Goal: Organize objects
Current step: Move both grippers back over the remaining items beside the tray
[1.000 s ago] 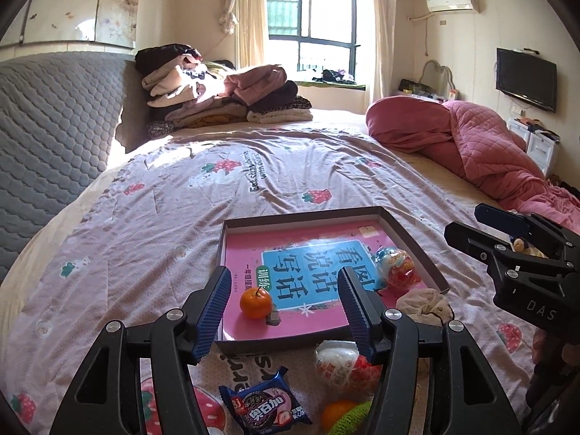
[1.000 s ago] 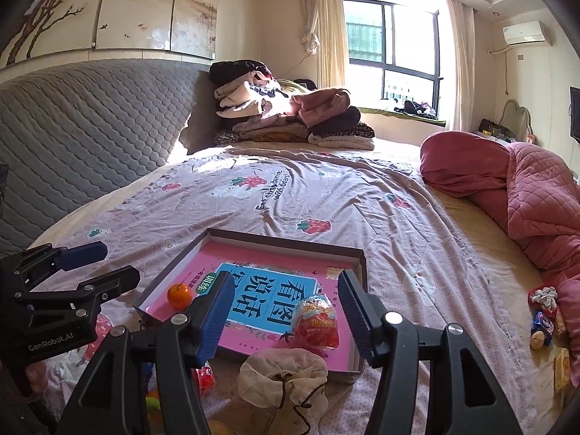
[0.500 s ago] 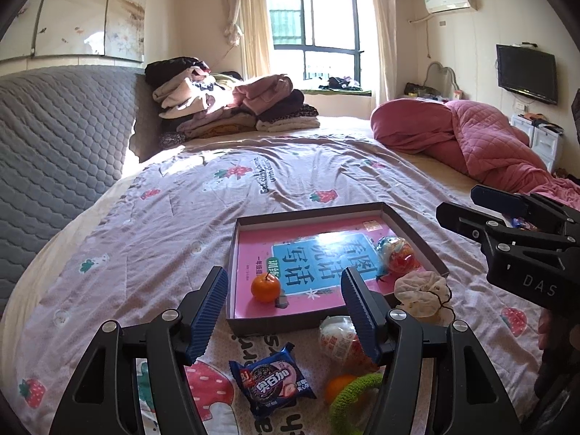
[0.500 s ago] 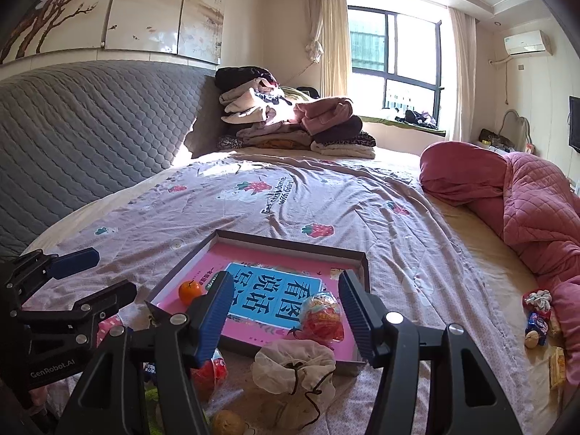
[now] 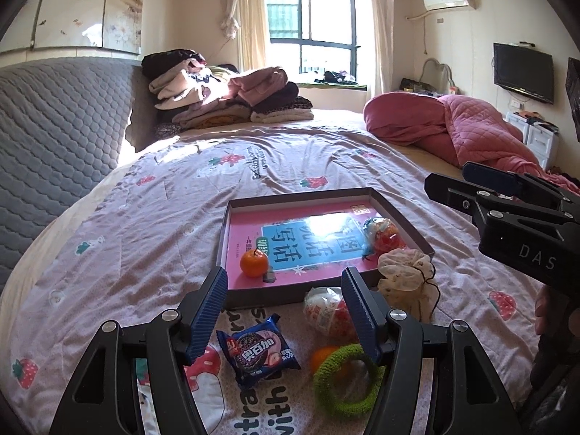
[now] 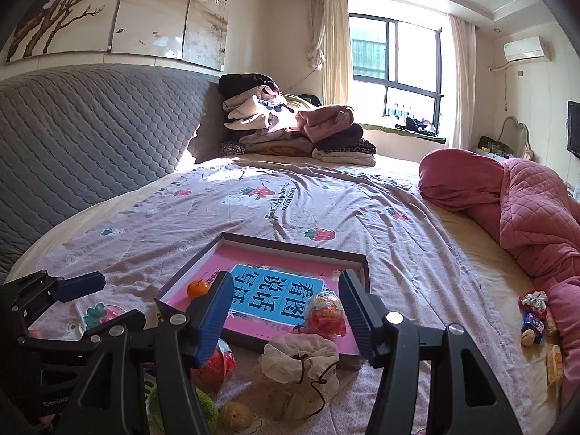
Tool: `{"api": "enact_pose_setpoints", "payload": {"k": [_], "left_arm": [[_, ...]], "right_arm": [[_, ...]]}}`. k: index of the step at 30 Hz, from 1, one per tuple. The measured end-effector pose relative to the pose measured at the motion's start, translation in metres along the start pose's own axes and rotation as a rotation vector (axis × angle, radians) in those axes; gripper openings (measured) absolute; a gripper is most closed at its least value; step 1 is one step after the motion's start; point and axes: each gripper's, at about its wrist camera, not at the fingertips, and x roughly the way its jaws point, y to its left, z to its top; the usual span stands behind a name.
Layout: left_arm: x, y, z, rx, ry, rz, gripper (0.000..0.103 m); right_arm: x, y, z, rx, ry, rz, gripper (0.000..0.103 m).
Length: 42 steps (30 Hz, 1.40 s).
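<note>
- the left gripper (image 5: 284,313) is held wide open over the bedspread (image 5: 152,224), with nothing between its jaws; the pads are clear of everything.
- the right gripper (image 6: 284,311) is likewise spread wide and empty, hovering above the cloth pouch (image 6: 299,366) at the near edge of the tray (image 6: 293,248).
- inside the tray, a small orange (image 5: 254,262) is seen near the front left, and a wrapped candy egg (image 5: 384,233) toward the right wall.
- outside the tray, in front of it, a blue snack packet (image 5: 258,353) is lying flat, with a second candy egg (image 5: 326,313), a second orange (image 5: 322,357) and a green ring (image 5: 344,380) just beside it.
- most of the loose things are judged to be not yet placed.
- risk one: the packet is thin and flat on soft bedding, so the fabric could be pinched along with it, or the wrapper could slip out.
- risk two: the second egg, the second orange and the ring are crowded together, partly behind the left gripper's right finger; a neighbour could be nudged and rolled away.
- risk three: the two grippers are close side by side, so a clash is possible if the same item is reached for.
- risk four: the pouch is leaning against the tray's front wall and could be knocked over.
</note>
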Motion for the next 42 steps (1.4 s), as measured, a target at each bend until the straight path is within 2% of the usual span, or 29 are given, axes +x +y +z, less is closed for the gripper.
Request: {"api": "enact_pose_setpoints", "payload": {"k": [15,42], "left_arm": [[-0.012,-0.011,-0.012,0.006,0.005,0.008,0.067],[-0.013,-0.007,-0.023,-0.058,0.054,0.016,0.067]], "right_arm": [[-0.011,-0.001,-0.008,0.016,0.002,0.028,0.06],[-0.029,0.0,-0.041,0.044,0.047,0.037,0.06]]}}
